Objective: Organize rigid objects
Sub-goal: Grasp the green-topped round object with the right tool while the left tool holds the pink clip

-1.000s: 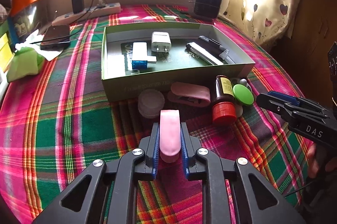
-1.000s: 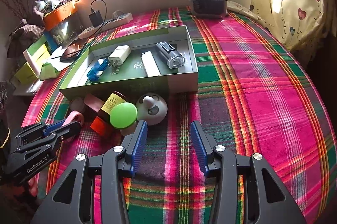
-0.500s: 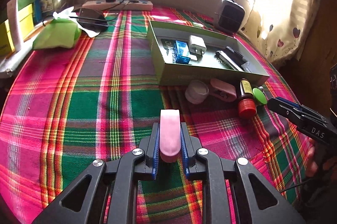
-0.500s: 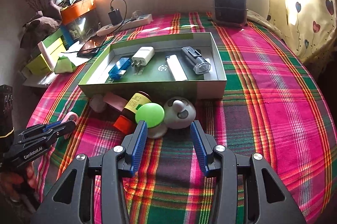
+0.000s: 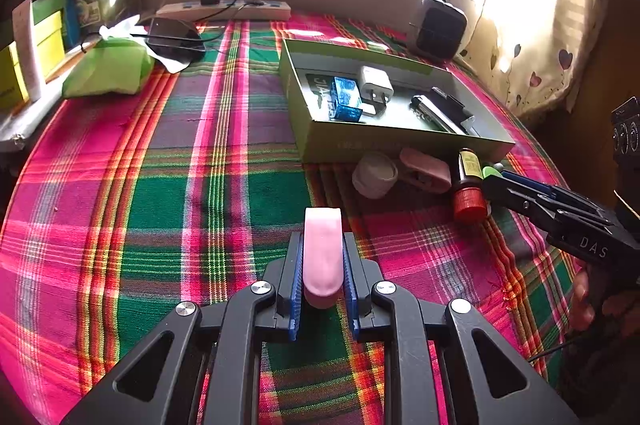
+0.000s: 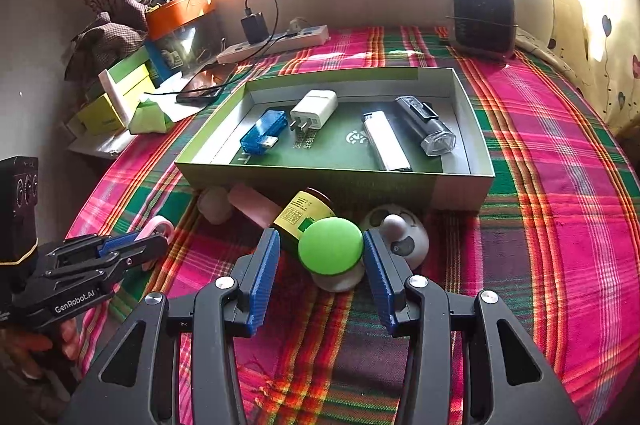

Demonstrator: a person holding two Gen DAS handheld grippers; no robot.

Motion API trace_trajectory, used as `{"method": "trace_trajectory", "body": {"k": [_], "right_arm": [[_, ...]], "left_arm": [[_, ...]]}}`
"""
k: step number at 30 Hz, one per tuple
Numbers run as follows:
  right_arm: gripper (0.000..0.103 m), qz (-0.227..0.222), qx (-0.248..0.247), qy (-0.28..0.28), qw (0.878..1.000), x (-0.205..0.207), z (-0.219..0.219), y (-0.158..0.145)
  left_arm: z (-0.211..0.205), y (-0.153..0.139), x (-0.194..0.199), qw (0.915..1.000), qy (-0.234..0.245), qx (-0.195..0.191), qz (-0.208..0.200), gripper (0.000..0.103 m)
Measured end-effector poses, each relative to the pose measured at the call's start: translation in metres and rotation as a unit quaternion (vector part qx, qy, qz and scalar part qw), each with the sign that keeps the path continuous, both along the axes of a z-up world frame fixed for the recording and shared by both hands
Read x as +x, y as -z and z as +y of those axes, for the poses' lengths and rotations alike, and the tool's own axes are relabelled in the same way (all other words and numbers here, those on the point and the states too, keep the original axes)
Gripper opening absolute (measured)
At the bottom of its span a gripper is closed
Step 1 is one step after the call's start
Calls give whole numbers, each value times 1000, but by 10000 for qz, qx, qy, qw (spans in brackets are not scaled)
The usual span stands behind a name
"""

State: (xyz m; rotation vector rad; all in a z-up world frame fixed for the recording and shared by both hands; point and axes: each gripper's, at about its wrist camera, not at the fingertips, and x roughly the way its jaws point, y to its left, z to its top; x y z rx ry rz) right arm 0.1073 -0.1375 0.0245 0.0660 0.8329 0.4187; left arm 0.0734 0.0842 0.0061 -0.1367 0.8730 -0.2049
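Observation:
My left gripper (image 5: pixel 322 265) is shut on a pink oblong piece (image 5: pixel 322 253), held above the plaid cloth, well short of the green box (image 5: pixel 400 145). The box holds a blue USB device (image 6: pixel 262 132), a white charger (image 6: pixel 314 109), a white lighter (image 6: pixel 386 143) and a black torch (image 6: pixel 426 125). My right gripper (image 6: pixel 320 247) is open, its fingers on either side of a green-capped white object (image 6: pixel 331 251) lying before the box. Next to that object lie a brown bottle (image 6: pixel 304 215), a white round piece (image 6: pixel 400 235), a pink clip (image 5: pixel 426 169) and a white jar (image 5: pixel 375 175).
A power strip (image 6: pixel 276 43) with a plugged charger, a phone (image 5: pixel 174 35) and a black heater (image 6: pixel 482 17) stand at the back. Green bags (image 5: pixel 108 67) and yellow boxes (image 6: pixel 106 113) crowd the left edge. A curtain hangs at the right. A hand (image 5: pixel 584 301) grips the right tool.
My left gripper drew back and leftward from the box with the pink piece, then held still. My right gripper advanced until the green-capped object sat between its open fingers.

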Motion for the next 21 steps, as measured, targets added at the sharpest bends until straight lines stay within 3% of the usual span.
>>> {"method": "trace_trajectory", "body": {"k": [6,9,21], "right_arm": [[43,-14,78,-45,10000,1,-1,1],[34,-72,-23,-54,10000,-3,-1,0],[34,-42,-16,-125,9999,-19,-13,-7]], "left_arm": [[0,0,0,10000,4,3,1,17],[0,0,1,10000,-5,7,2,17],[0,-1,1,10000,-3,59,0,17]]}}
